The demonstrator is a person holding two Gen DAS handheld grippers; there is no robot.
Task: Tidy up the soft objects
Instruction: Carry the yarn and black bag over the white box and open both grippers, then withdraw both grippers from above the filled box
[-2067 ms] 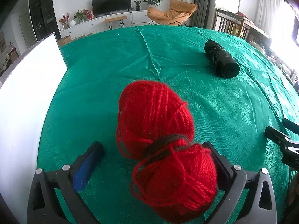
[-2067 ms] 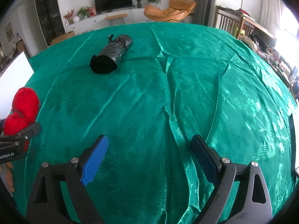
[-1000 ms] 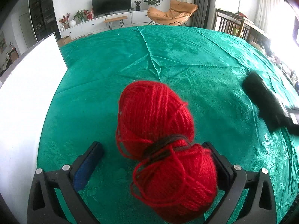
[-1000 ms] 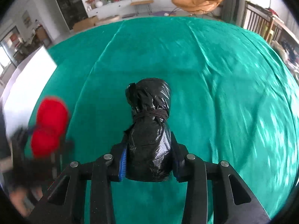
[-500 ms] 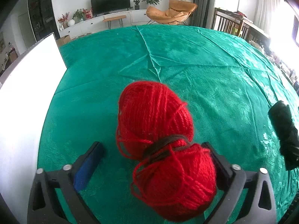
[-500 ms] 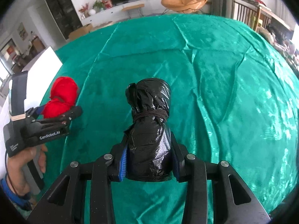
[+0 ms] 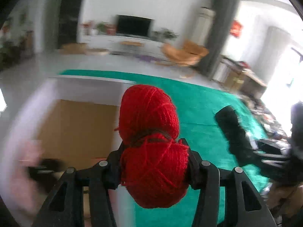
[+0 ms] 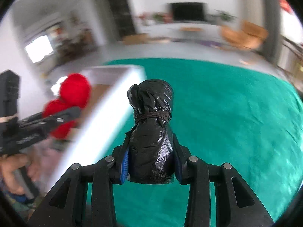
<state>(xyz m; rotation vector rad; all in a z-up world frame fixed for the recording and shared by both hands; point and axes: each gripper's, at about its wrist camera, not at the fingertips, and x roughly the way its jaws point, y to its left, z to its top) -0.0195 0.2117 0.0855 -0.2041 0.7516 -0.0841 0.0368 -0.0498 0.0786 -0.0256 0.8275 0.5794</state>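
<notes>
A red yarn ball, tied round its middle with a dark band, sits between the jaws of my left gripper. The jaws are closing and the pads press on its lower half. It hangs in the air over the white box, above the box's brown floor. The right wrist view shows the same yarn at the left, over the box wall. My right gripper is shut on a black plastic bag roll, held above the green tablecloth. The roll also shows at the right of the left wrist view.
Inside the box lie a blurred pink thing and a dark thing. A hand grips the left gripper's handle. Beyond the table are a TV cabinet and an orange chair. Both views are blurred by motion.
The left jaws closed on the red yarn and lifted it off the cloth to above the white box. The right gripper rose with the black roll and swung toward the box.
</notes>
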